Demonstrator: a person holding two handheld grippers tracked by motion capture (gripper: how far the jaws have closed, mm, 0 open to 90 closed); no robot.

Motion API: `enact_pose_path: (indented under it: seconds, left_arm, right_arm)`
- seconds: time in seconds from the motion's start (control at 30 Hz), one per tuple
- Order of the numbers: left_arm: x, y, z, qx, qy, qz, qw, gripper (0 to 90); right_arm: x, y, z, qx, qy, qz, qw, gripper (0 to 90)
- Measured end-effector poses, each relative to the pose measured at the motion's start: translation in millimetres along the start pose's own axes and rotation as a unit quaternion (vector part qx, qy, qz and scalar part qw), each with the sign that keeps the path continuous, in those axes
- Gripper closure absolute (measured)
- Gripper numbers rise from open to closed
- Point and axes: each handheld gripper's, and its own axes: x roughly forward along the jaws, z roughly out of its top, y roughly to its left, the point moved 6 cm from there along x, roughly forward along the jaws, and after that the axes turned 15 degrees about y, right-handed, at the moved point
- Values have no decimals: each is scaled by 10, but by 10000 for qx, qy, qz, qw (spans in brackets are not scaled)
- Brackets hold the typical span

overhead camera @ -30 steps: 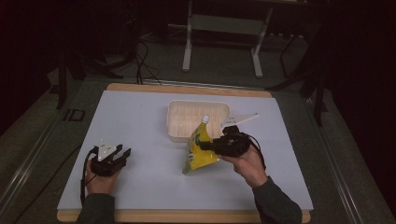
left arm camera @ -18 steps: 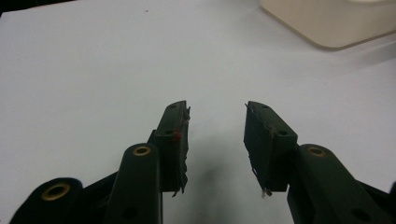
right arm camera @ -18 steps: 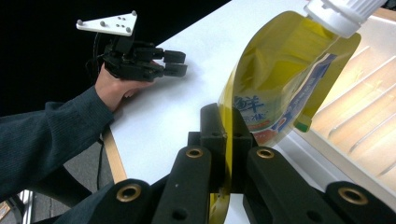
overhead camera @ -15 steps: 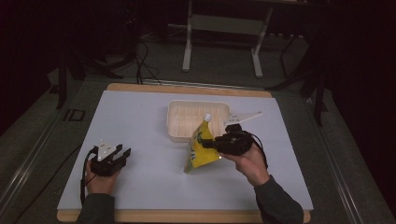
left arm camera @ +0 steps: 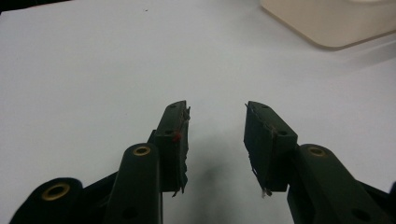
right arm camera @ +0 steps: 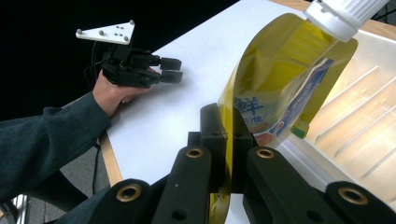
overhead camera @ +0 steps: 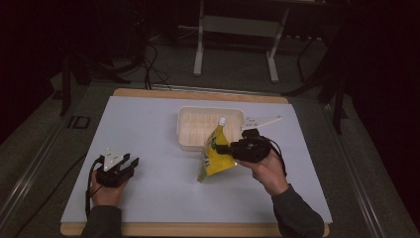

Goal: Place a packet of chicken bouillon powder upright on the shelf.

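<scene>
- Setting: a dim room; a wooden-edged table [overhead camera: 198,94] covered by a white sheet [overhead camera: 148,134]. A metal stand [overhead camera: 236,29] is on the floor beyond the far edge.
- A shallow cream tray [overhead camera: 190,130] with a ribbed floor sits on the sheet, right of centre and toward the far side.
- Right gripper [overhead camera: 229,148]: jaws pressed together on the side seam of a yellow spouted pouch [overhead camera: 214,154]. In the right gripper view the seam is clamped between the two black jaws, with the pouch body [right arm camera: 280,88] rising above and beyond them.
- Pouch position: held tilted, its white cap [overhead camera: 222,120] uppermost and over the near edge of the tray; its lower corner is close to the sheet, just in front of the tray. Whether that corner touches the sheet cannot be told.
- Left gripper [overhead camera: 128,163]: rests low on the sheet at the near left, well apart from pouch and tray. The left gripper view shows its jaws spread with bare sheet between them [left arm camera: 217,135].
- The right gripper view also shows the left hand [right arm camera: 114,93], in a dark sleeve [right arm camera: 42,135], wrapped around that gripper.
</scene>
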Motion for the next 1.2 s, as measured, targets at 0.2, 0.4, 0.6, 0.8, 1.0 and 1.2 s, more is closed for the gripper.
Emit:
enact_pose_path:
  seconds: [0.2, 0.4, 0.6, 0.8, 1.0, 1.2]
  left_arm:
    - [1, -1, 0, -1, 0, -2, 10000, 589]
    - [-1, 0, 1, 1, -7, 10, 10000, 589]
    - [-4, 1, 2, -8, -17, 8, 10000, 589]
    - [-5, 2, 2, -15, -19, 3, 10000, 589]
    - [-4, 3, 2, -11, -17, 3, 10000, 589]
    - [-6, 3, 3, -11, -22, 8, 10000, 589]
  right_arm:
    - [-26, -24, 18, 4, -14, -57, 10000, 900]
    - [-46, -83, 41, 59, -32, -138, 9999, 900]
    - [-45, -118, 73, 42, -35, -219, 9997, 900]
    - [-45, -178, 131, 76, -59, -246, 9997, 900]
    - [-41, -228, 167, 106, -101, -250, 9996, 900]
    - [-54, -245, 210, 85, -134, -267, 9995, 900]
